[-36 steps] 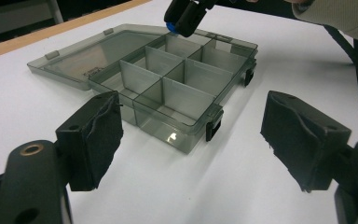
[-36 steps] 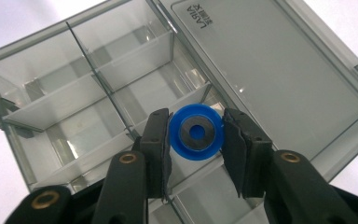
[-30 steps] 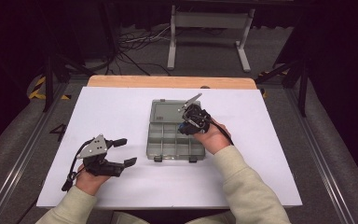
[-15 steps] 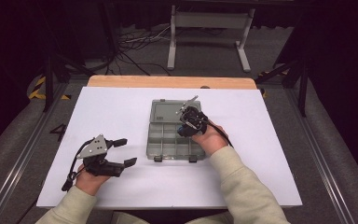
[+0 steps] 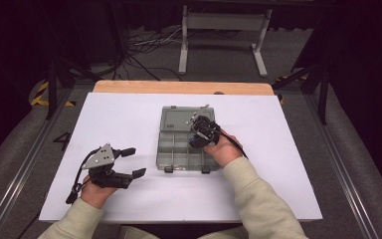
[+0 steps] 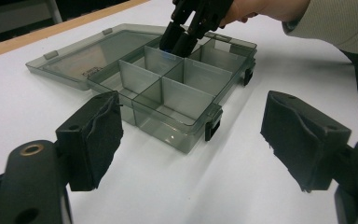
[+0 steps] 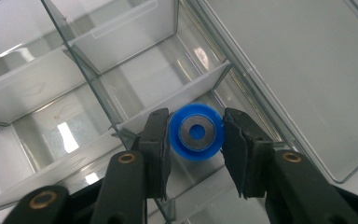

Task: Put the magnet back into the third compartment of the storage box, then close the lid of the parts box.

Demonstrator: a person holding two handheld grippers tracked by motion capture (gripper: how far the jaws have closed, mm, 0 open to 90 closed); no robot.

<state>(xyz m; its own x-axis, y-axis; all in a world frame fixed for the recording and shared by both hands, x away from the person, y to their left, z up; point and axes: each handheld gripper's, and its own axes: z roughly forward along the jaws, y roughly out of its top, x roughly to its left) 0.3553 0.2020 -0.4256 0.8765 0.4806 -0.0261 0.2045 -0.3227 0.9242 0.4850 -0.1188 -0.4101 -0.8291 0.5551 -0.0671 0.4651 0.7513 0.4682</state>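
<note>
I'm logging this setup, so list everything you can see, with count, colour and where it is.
Compartment box: one, clear grey, lid open flat, table centre.
Blue disc: one, blue with a grey centre, between the right gripper's fingers, over a box compartment.
White sheet: one, covering the table.
Wooden tabletop: one, tan, showing at the far edge.
Metal stand: one, white, on the floor beyond.
Left gripper: open, resting on the sheet.
Right gripper: shut on the disc.

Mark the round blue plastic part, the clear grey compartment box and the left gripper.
Round blue plastic part (image 7: 196, 132): right gripper view, its grey centre ring.
Clear grey compartment box (image 6: 186, 100): left gripper view, a front divider wall.
Left gripper (image 5: 133, 162): high view, gap between the fingertips.
</note>
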